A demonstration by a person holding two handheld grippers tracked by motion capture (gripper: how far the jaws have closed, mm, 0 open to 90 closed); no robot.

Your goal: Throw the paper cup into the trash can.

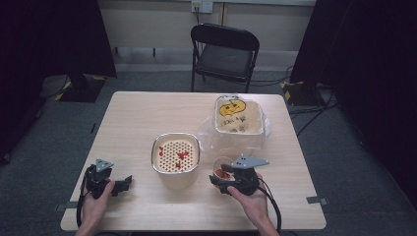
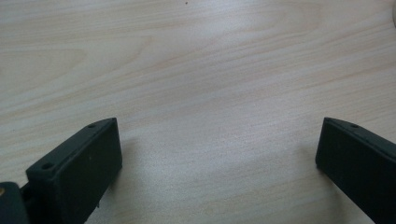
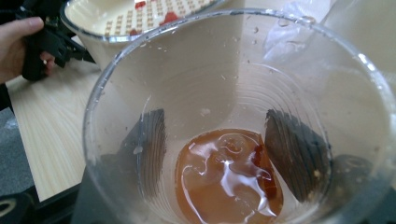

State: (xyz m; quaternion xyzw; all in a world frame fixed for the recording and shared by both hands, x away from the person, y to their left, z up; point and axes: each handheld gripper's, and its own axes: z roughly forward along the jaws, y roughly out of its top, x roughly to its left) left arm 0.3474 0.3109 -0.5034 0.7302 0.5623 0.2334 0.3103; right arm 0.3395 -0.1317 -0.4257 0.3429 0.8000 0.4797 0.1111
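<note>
- Two grippers: right gripper [image 1: 222,186] clamped on clear cup [image 3: 233,116], near tabletop's [image 1: 137,118] front edge, beside strainer bowl [image 1: 176,156].
- Left gripper [image 1: 125,184] jaws apart, empty, front-left corner.
- Some reddish liquid [image 3: 229,177] remains; tip slowly over the strainer, rim centred, to avoid splashing.
</note>
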